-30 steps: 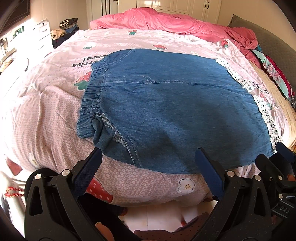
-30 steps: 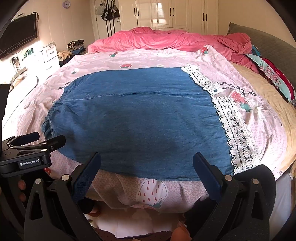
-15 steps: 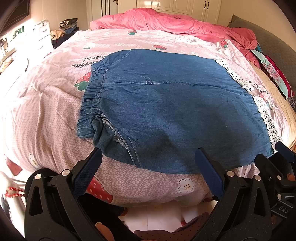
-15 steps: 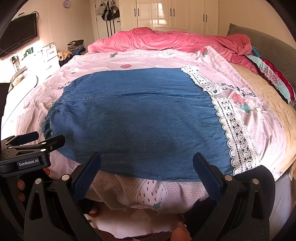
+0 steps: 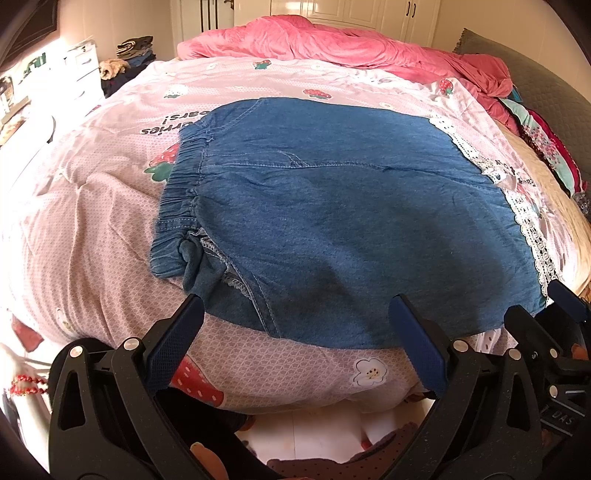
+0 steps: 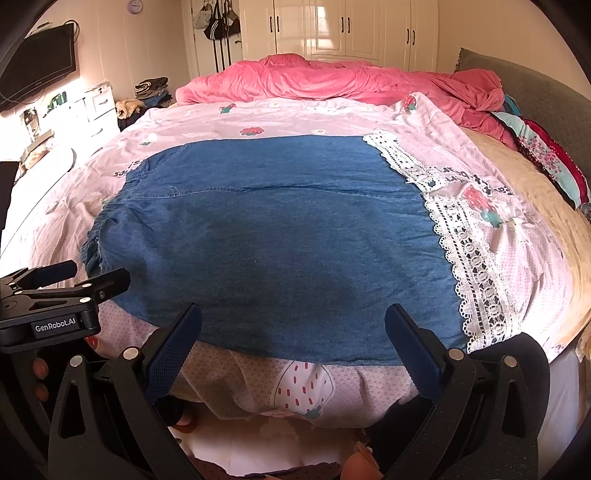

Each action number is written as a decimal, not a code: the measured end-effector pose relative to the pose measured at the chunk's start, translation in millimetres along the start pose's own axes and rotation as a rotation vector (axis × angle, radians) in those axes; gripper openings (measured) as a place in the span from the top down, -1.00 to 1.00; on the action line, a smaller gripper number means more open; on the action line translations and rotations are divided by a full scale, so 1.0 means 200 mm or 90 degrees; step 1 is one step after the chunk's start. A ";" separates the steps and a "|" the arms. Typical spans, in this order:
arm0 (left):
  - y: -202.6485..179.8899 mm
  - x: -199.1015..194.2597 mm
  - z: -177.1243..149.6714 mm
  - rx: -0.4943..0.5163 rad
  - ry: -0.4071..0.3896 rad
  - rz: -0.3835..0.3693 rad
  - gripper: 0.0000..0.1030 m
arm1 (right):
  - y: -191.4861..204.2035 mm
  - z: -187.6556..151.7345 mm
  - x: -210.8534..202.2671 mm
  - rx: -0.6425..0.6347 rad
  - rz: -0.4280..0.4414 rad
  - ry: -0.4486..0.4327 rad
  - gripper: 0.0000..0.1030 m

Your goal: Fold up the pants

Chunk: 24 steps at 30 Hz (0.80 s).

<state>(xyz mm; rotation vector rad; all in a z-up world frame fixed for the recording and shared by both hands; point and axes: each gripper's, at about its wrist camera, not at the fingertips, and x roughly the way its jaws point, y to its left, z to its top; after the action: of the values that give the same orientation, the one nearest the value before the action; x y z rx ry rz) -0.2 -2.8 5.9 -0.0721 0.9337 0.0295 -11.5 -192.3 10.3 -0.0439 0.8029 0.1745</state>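
Blue denim pants (image 5: 332, 221) (image 6: 277, 240) lie flat across a pink strawberry-print quilt (image 5: 92, 203) (image 6: 461, 147), folded leg over leg. Their elastic waistband (image 5: 181, 195) faces left and the white lace-trimmed hems (image 6: 469, 258) face right. My left gripper (image 5: 295, 332) hovers open just off the near edge of the pants, close to the crotch corner. My right gripper (image 6: 293, 332) is open too, over the near edge further right, with nothing between its fingers. The other gripper shows at the side of each view (image 5: 554, 332) (image 6: 55, 302).
A rumpled pink blanket (image 6: 332, 81) is heaped at the far end of the bed. A grey headboard cushion (image 6: 535, 92) and patterned bedding (image 6: 546, 158) line the right side. White drawers (image 6: 96, 107) and wardrobes (image 6: 332, 29) stand beyond. The floor (image 6: 277, 443) shows below the bed's near edge.
Both grippers have crept slightly nearer the pants' near edge; the pants have not moved and both stay open.
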 end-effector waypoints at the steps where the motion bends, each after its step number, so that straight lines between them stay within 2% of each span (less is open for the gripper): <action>1: 0.00 0.00 0.00 0.000 0.001 0.000 -0.82 | 0.00 0.00 0.00 0.001 0.000 0.000 -0.92; 14: 0.01 0.04 0.04 -0.002 -0.002 -0.005 -0.82 | -0.01 0.03 0.04 -0.001 0.001 -0.002 -0.92; 24: 0.11 0.07 0.15 -0.025 -0.012 0.004 -0.82 | 0.01 0.20 0.15 -0.024 0.039 0.013 -0.92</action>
<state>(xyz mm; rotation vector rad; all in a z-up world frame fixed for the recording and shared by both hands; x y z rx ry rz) 30.8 20.5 12.1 -0.1049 0.9151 0.0534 36.5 -182.7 15.7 -0.0574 0.8213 0.2474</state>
